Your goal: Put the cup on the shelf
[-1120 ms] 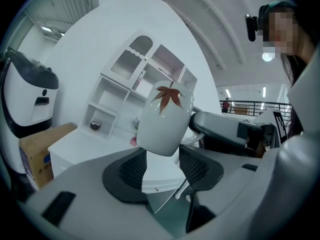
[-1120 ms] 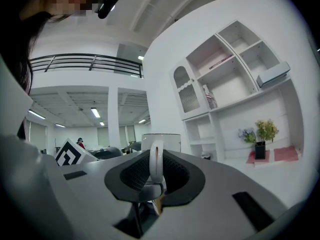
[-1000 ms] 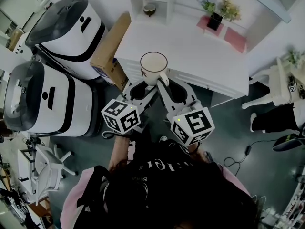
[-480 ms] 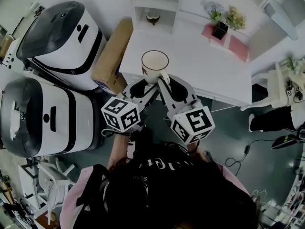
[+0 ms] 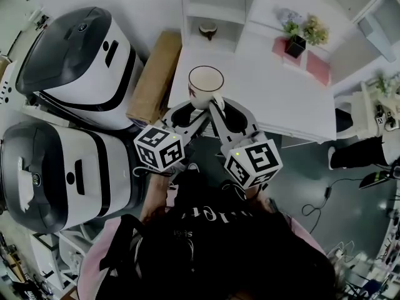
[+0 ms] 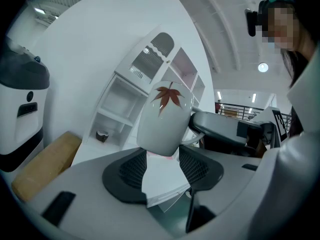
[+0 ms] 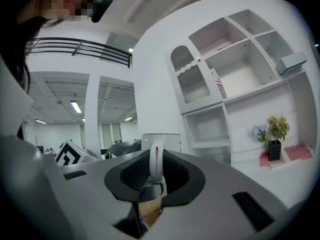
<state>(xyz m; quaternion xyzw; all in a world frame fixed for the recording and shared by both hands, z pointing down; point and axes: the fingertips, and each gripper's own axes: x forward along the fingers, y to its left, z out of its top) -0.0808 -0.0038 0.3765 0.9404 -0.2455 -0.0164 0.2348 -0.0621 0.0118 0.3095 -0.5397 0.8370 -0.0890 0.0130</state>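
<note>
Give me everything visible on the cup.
White glazed ceramic-looking cup, red maple leaf print on its side, one loop handle. Looks empty, roughly upright, held in the air over the near edge of the white desk. The right tool is shut on the handle; the left tool sits open just below its base.

I have carried the cup [image 5: 206,85], its handle pinched in my right hand-held gripper [image 5: 215,107], forward over the tabletop [image 5: 275,99] edge, nearer the shelf [image 5: 215,10]; my left hand-held gripper [image 5: 187,113] has come alongside.
</note>
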